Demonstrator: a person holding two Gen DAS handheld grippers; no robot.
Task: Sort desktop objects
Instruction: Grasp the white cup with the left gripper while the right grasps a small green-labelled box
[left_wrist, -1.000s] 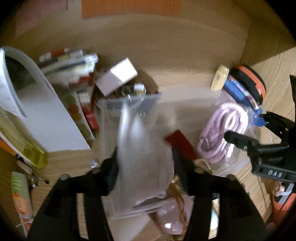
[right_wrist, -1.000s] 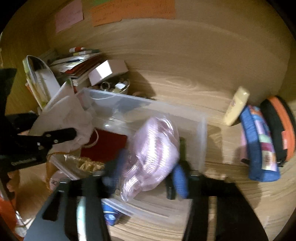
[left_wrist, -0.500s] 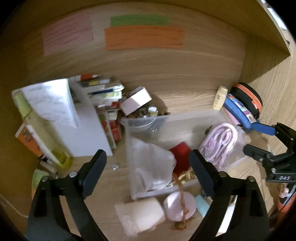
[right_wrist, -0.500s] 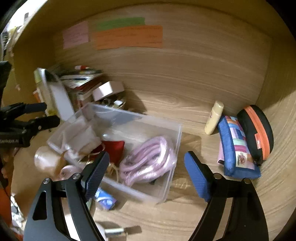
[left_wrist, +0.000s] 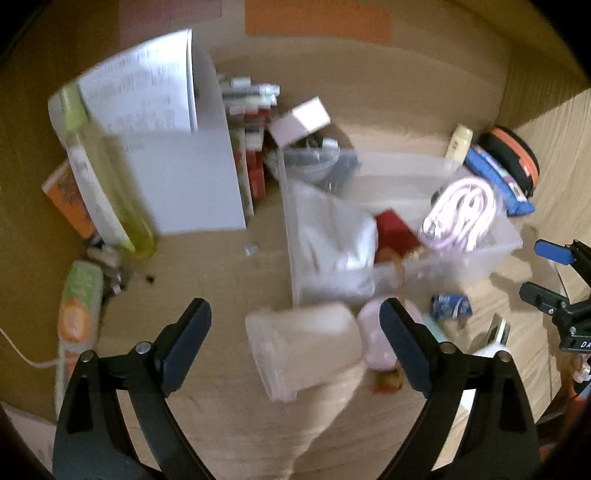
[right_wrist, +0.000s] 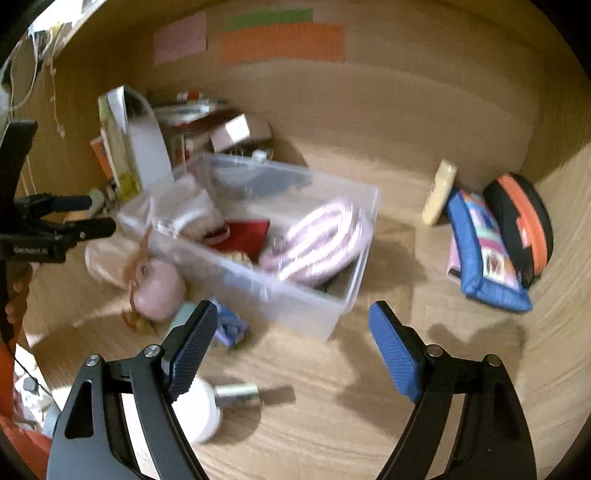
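Because the clear plastic bin (right_wrist: 291, 295) serves as the collecting place, the white plastic bag (left_wrist: 336, 243) and pink coiled cable (right_wrist: 314, 243) lie inside it. Both the left gripper (left_wrist: 295, 325) and right gripper (right_wrist: 291, 332) stand spread and empty, their jaws having just opened, likely to free them for the loose frosted cup (left_wrist: 303, 350) lying on the tabletop (right_wrist: 332, 406) in front of the bin.

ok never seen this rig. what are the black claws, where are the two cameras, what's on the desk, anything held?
No robot arm: a person holds a two-finger clamp in each hand, with a fisheye camera on each looking along its fingers. One picture is from the left gripper, the other from the right gripper. Both stand open and hold nothing. On the wooden desk sits a clear plastic bin holding a pink coiled cable and a white bag. A clear jar lies just before the left gripper.
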